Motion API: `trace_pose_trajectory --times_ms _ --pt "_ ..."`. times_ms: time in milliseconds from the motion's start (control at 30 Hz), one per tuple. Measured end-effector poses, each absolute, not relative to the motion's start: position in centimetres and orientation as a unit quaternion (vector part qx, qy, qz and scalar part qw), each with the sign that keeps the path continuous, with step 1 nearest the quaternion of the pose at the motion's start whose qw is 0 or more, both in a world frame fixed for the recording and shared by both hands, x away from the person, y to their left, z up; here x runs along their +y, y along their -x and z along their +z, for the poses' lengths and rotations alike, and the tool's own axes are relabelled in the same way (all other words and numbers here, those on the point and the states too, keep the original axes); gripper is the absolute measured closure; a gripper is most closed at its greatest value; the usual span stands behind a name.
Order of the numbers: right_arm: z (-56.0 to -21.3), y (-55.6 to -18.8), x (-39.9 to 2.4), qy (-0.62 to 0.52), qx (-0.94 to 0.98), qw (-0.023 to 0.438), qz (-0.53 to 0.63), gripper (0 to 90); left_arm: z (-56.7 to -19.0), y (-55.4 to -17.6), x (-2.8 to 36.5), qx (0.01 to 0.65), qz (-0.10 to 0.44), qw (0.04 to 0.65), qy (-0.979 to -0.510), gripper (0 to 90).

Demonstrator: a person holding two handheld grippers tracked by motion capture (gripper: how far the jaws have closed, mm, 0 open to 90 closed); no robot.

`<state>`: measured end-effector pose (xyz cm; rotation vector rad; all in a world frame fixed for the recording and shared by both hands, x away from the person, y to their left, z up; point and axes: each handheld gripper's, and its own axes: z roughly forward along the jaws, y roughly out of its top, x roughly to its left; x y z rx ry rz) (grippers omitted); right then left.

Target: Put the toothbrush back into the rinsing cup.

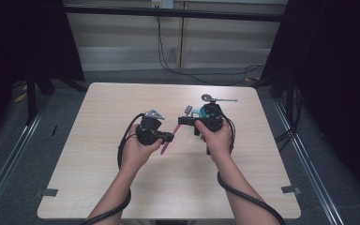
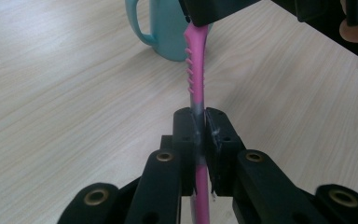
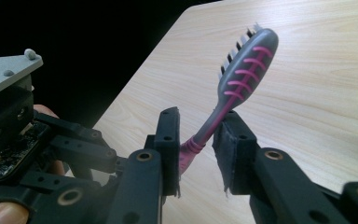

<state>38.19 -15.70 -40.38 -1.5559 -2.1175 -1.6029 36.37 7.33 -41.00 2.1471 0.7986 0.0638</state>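
Two claws on one toothbrush [image 2: 196,60], its handle end hidden

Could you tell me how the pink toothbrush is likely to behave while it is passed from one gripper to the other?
The toothbrush looks thin and probably light, so one grip should carry it. Its slim neck may flex slightly under side load. The left gripper clamps the smooth handle, which might pivot or slip; the ribbed section should hold better.
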Motion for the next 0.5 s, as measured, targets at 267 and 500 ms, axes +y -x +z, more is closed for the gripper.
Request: trace_pose_trajectory --times_ms 267,500 --pt "-40.19 -38.27 -15.75 0.506 -0.686 0.038 -0.521 77.4 -41.06 -36.31 7.0 0.312 0.026 0.412 -0.856 83.6" --pt "-39.76 -38.19 -15.63 0.5 -0.678 0.058 -0.536 83.1 -41.21 -36.3 6.86 0.311 0.024 0.422 -0.851 83.4"
